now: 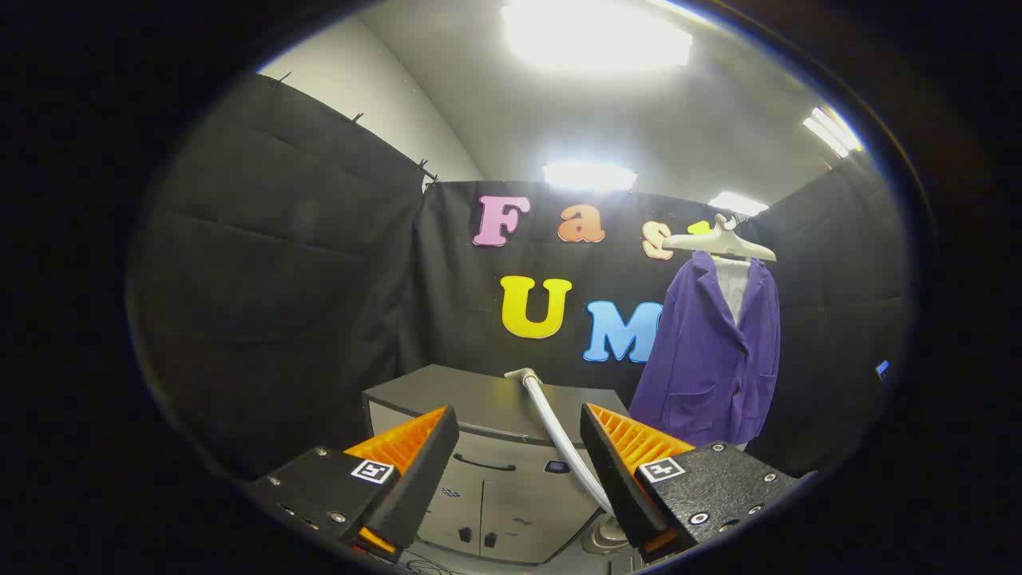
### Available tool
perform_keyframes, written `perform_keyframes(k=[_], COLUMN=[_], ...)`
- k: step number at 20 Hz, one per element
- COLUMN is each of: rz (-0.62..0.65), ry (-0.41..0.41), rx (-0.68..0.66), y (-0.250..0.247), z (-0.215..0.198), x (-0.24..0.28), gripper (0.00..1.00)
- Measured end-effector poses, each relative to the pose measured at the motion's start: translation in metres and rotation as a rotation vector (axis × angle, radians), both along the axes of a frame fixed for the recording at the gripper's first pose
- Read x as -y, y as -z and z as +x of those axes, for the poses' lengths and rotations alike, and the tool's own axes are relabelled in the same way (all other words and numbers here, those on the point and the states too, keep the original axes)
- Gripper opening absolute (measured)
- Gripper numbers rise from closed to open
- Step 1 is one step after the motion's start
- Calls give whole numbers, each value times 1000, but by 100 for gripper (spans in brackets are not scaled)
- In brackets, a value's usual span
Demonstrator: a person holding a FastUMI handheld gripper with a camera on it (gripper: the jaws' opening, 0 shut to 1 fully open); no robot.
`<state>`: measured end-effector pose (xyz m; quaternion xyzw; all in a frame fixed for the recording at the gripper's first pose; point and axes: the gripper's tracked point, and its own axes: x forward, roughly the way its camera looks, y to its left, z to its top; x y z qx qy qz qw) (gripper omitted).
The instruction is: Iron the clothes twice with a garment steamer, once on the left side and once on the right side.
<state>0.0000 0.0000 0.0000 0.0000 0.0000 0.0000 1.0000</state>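
The black tongs (519, 471) have a rough, speckled matt body, with ridged orange plastic on the inner faces of the parted fingers (631, 439). The purple cloth jacket (711, 359), far right, looks soft and matt on a smooth pale plastic hanger (718, 239). The grey cabinet (479, 447) is smooth, its white hose (559, 439) faintly glossy.

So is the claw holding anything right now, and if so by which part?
Nothing is held. The claw is open, its fingers wide apart, with only the grey cabinet and the white steamer hose beyond them. The purple jacket hangs off ahead, untouched.
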Motion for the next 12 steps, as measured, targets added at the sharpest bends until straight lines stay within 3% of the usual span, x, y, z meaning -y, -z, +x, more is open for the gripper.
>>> perform_keyframes(k=[7,12], rz=[-20,-30], ry=[-6,-7], rx=[-9,2], y=[-14,-27], z=[0,32], x=[3,21], gripper=[95,95])
